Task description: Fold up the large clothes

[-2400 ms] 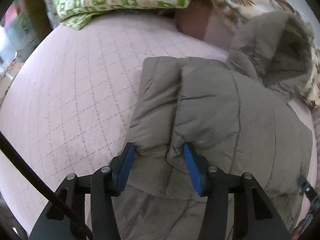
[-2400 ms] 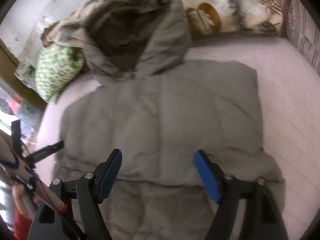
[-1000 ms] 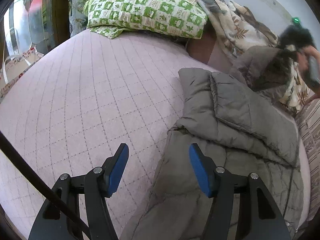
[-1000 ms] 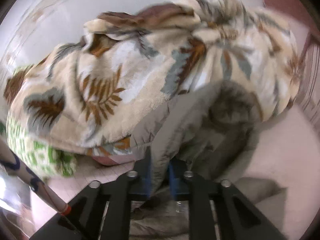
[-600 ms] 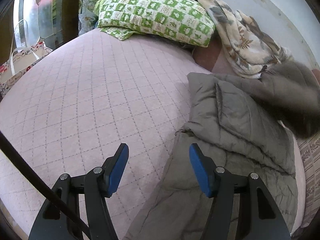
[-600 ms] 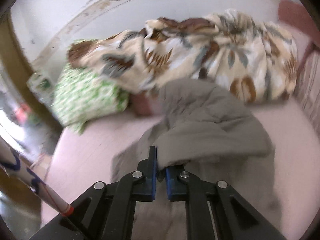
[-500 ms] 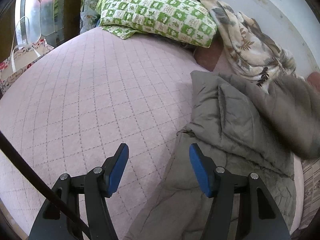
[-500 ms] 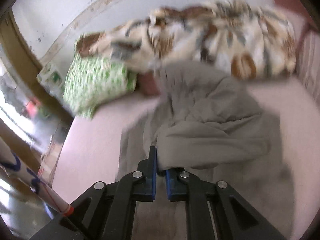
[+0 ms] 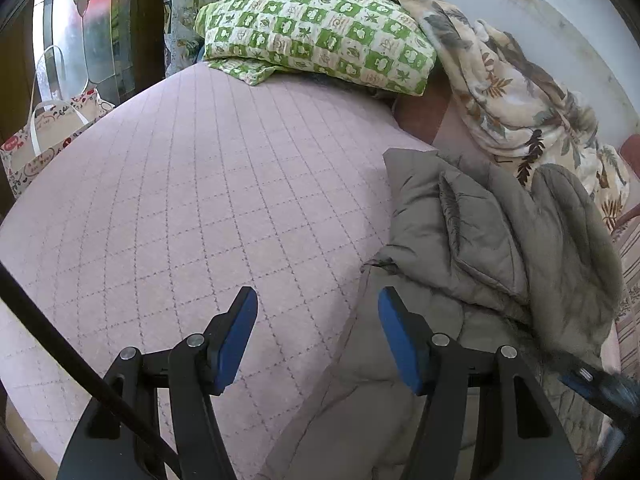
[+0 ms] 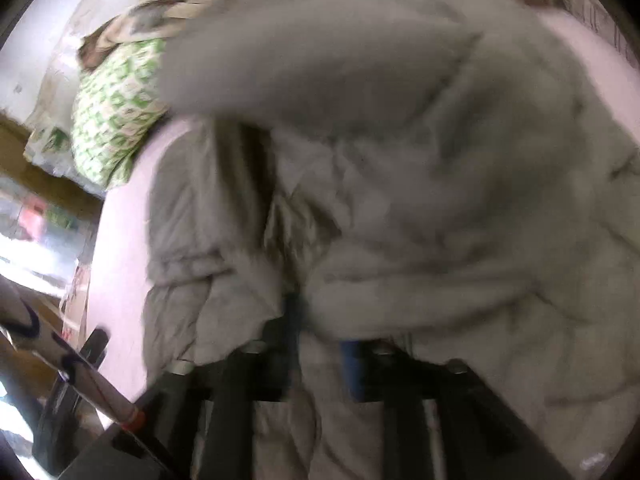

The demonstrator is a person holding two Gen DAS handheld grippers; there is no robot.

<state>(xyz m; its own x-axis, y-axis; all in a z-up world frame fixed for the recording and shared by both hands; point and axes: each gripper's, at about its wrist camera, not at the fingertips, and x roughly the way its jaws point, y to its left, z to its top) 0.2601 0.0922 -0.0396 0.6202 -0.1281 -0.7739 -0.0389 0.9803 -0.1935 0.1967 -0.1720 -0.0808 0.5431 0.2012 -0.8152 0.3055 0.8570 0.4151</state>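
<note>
Left gripper point(image 9: 318, 304): jaws are held spread, nothing is pinched between the blue pads point(image 9: 394, 332). Pink quilted bedspread point(image 9: 208, 200) is seen under and ahead of it. The grey padded coat point(image 9: 480, 240) lies just right of the gripper; its near edge runs under the right-hand pad, but contact cannot be told. The coat's body is seen folded over itself, with the hood point(image 9: 572, 248) laid on top, ahead and to the right. A green checked pillow point(image 9: 316, 32) is seen far ahead, a leaf-print blanket point(image 9: 512, 96) ahead-right against the wall, a printed tote bag point(image 9: 44, 136) far left past the bed edge.

Right gripper point(image 10: 320, 324): the frame is heavily motion-blurred. The jaws have just been opening; they are seen parted, with a fold of the coat's hood point(image 10: 360, 80) draped over and between them. Whether the pads are pressed on the cloth cannot be told for certain; the gap looks loose. The coat point(image 10: 460, 240) fills the view directly ahead and to the right of the gripper. The pillow point(image 10: 116, 112) is seen ahead-left, beyond the coat. The other gripper's black frame point(image 10: 72, 392) is seen low left.
</note>
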